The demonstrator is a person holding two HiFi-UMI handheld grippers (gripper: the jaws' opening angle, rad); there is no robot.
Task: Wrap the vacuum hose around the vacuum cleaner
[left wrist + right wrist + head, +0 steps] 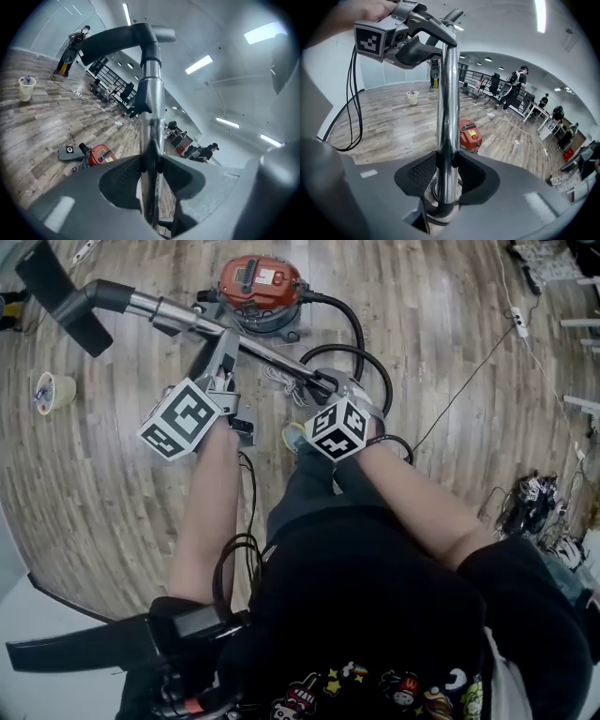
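Looking down from the head view, the left gripper (pixel 223 357) and right gripper (pixel 323 388) both sit on the chrome wand (pixel 164 308), spaced apart probably to steer the long tube toward the red vacuum cleaner (pixel 260 289) at top centre, the hose (pixel 360 329) looping to its right. Left gripper view: jaws clamped on the wand, cleaner at lower left. Right gripper view: jaws closed on it too, seemingly just above the hose cuff.

Red vacuum cleaner (pixel 260 285), shiny chrome tube (pixel 272 354), black hose (pixel 360 329), grey-brown wood-grain floor (pixel 94 493), cream cup (pixel 54 392).
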